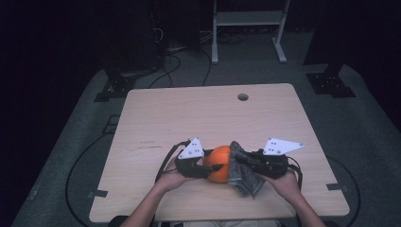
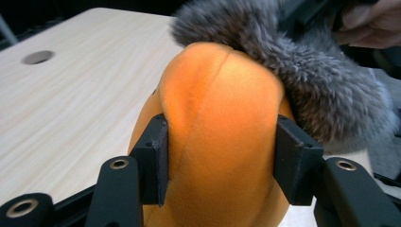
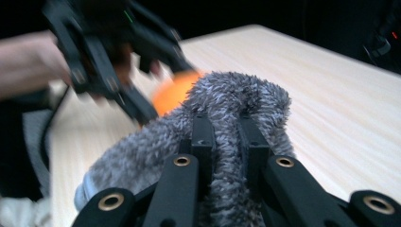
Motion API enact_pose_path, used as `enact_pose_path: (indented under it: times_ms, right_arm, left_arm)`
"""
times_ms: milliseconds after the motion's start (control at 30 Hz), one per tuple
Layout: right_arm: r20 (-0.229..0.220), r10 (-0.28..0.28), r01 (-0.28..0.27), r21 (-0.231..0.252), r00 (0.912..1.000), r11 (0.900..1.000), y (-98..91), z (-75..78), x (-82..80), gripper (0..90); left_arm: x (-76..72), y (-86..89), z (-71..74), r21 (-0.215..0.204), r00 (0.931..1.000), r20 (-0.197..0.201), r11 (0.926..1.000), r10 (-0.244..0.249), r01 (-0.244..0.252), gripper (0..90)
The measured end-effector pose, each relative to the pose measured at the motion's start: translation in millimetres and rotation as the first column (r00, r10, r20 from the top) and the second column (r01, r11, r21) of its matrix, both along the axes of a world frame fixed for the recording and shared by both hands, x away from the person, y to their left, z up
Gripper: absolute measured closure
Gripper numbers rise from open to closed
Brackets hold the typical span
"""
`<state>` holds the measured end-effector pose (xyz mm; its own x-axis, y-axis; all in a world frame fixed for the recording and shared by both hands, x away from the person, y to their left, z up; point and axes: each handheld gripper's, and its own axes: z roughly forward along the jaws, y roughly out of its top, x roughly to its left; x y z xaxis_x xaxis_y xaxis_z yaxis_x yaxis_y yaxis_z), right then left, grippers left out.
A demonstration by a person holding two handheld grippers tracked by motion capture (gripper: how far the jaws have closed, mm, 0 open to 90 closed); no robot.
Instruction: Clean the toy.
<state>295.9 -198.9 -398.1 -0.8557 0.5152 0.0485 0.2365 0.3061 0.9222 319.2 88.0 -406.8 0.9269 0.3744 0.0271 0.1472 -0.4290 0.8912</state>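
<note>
Two hand-held grippers work an orange plush thing and a grey fuzzy cloth at the near edge of the table.

Nearest, the person's forearms come in from below; the left gripper (image 1: 202, 166) is clamped on the orange plush thing (image 1: 220, 163), its black pads pressing into both sides of the soft body in the left gripper view, where the plush bulges between them (image 2: 222, 137). Just right of it, the right gripper (image 1: 246, 163) has its jaws pinched together on a fold of the grey fuzzy cloth (image 1: 243, 172), which drapes against the orange plush and hangs onto the wooden table (image 1: 198, 118). Farther off, a round hole (image 1: 243, 97) sits near the table's far edge.
</note>
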Motion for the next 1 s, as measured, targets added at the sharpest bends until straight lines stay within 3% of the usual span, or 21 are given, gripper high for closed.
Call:
enact_pose_path:
  times_ms: [67,167,267,400,433,500,533,567,600,633,700,733,767,800,833,967,1000]
  right_arm:
    - [-0.018,-0.019,0.019,-0.002,0.9996,0.9998,-4.1,-1.4,1.1,79.6]
    - [-0.011,-0.011,0.012,0.061,0.9999,0.9980,-4.0,5.4,2.4,79.6]
    - [0.001,0.005,-0.005,0.074,1.0000,0.9973,6.6,10.7,7.2,79.5]
    - [-0.018,0.007,-0.006,0.012,0.9998,0.9999,18.0,3.4,15.6,79.5]
    - [-0.031,0.011,-0.010,0.010,0.9995,0.9999,17.2,-0.1,16.6,79.6]
    - [-0.046,0.013,-0.013,-0.003,0.9989,0.9999,11.8,-5.9,14.0,79.4]
    - [-0.051,0.020,-0.021,-0.012,0.9985,0.9997,9.2,-7.8,12.1,79.4]
    - [-0.062,0.026,-0.027,-0.017,0.9977,0.9995,5.3,-10.5,9.4,79.3]
    - [-0.070,0.029,-0.030,-0.021,0.9971,0.9993,0.5,-13.4,5.9,79.3]
    - [-0.075,0.034,-0.036,-0.030,0.9966,0.9989,-2.8,-15.4,3.2,79.3]
    - [-0.078,0.034,-0.039,-0.058,0.9964,0.9976,-8.4,-18.8,-0.9,79.2]
    - [-0.083,0.030,-0.035,-0.069,0.9961,0.9970,-10.4,-19.5,-2.4,79.3]
    - [-0.083,0.024,-0.031,-0.083,0.9963,0.9961,-13.2,-19.7,-3.9,79.2]
    - [-0.085,0.019,-0.026,-0.084,0.9962,0.9961,-16.0,-18.6,-5.5,79.2]
    - [-0.085,0.018,-0.024,-0.070,0.9962,0.9973,-17.7,-16.3,-7.8,79.2]
    - [-0.056,0.062,-0.063,-0.002,0.9965,0.9980,-11.0,-1.2,-13.6,79.2]
    - [-0.052,0.072,-0.073,-0.012,0.9960,0.9973,-7.2,-0.1,-13.6,79.2]
  left_arm:
    - [0.7,3.3,3.3,0.003,0.9993,0.020,0.9995,0.032,-0.032,45.4]
    - [-0.9,1.5,6.4,0.031,0.9932,0.069,0.9949,0.093,-0.096,45.1]
    - [-3.0,-6.8,1.7,0.098,0.9895,0.098,0.9884,0.106,-0.116,44.1]
    - [-8.2,-15.3,-3.0,0.122,0.9960,0.072,0.9906,0.052,-0.061,37.5]
    - [-8.4,-14.8,-2.3,0.125,0.9984,0.050,0.9917,0.026,-0.032,34.9]
    - [-4.8,-6.9,1.5,0.059,0.9975,-0.050,0.9969,-0.050,0.052,34.0]
    - [-1.9,-2.6,3.7,0.025,0.9902,-0.104,0.9950,-0.094,0.097,31.9]
    - [-1.9,-2.6,3.7,0.025,0.9902,-0.104,0.9950,-0.094,0.097,31.6]
    - [0.1,1.6,6.6,-0.029,0.9929,-0.080,0.9959,-0.088,0.086,31.6]
    - [0.7,1.0,6.7,-0.040,0.9938,-0.075,0.9960,-0.083,0.080,31.1]
    - [1.9,-3.2,4.1,-0.022,0.9987,-0.041,0.9993,-0.031,0.030,31.1]
    - [3.1,-6.1,0.8,0.014,0.9994,-0.035,0.9999,-0.008,0.009,32.7]
    - [4.7,-8.5,-3.5,0.042,0.9986,-0.053,0.9991,-0.004,0.006,34.8]
    - [5.4,-9.5,-7.6,0.040,0.9958,-0.091,0.9991,-0.012,0.015,35.9]
    - [4.5,-10.9,-11.1,0.042,0.9942,-0.104,0.9986,-0.027,0.031,37.1]
    - [-5.6,-20.5,-15.4,0.104,0.9924,-0.090,0.9903,-0.084,0.093,38.9]
    - [-6.4,-20.3,-15.1,0.114,0.9908,-0.098,0.9880,-0.093,0.104,39.1]
